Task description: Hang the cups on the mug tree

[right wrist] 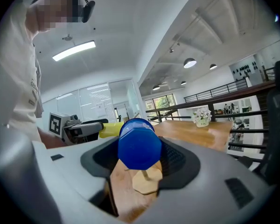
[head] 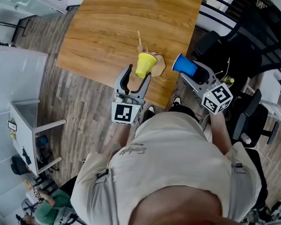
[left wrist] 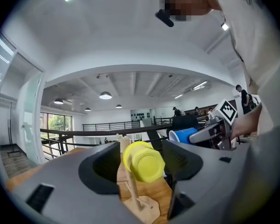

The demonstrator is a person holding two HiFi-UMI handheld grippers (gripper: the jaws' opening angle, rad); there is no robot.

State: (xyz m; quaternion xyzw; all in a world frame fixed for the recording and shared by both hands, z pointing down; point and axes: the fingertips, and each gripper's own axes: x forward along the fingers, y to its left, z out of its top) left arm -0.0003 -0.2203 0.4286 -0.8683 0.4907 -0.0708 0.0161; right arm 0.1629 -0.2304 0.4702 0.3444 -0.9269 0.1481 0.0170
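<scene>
Left gripper: your left gripper (head: 137, 74) has its jaws closed around the narrow end of a plain yellow tapered cup (left wrist: 143, 161). The right pad is plainly against it; contact on the left pad is harder to judge.
Yellow cup: you hold it on its side in the air. Its flat bottom faces you and its wider mouth points away, directly over the base of the tree.
Right gripper: your right gripper (right wrist: 139, 155) has its jaws spread wide and pinches a plain blue tapered cup (right wrist: 139, 144).
Blue cup: it also lies sideways with its bottom towards you, at the table's right edge just beside the tree.
Mug tree: the pale wooden mug tree (head: 158, 65) stands upright on a flat base, and one thin peg shows above the yellow cup.
Table: the brown wooden table (head: 107, 27) carries the tree near its front edge.
</scene>
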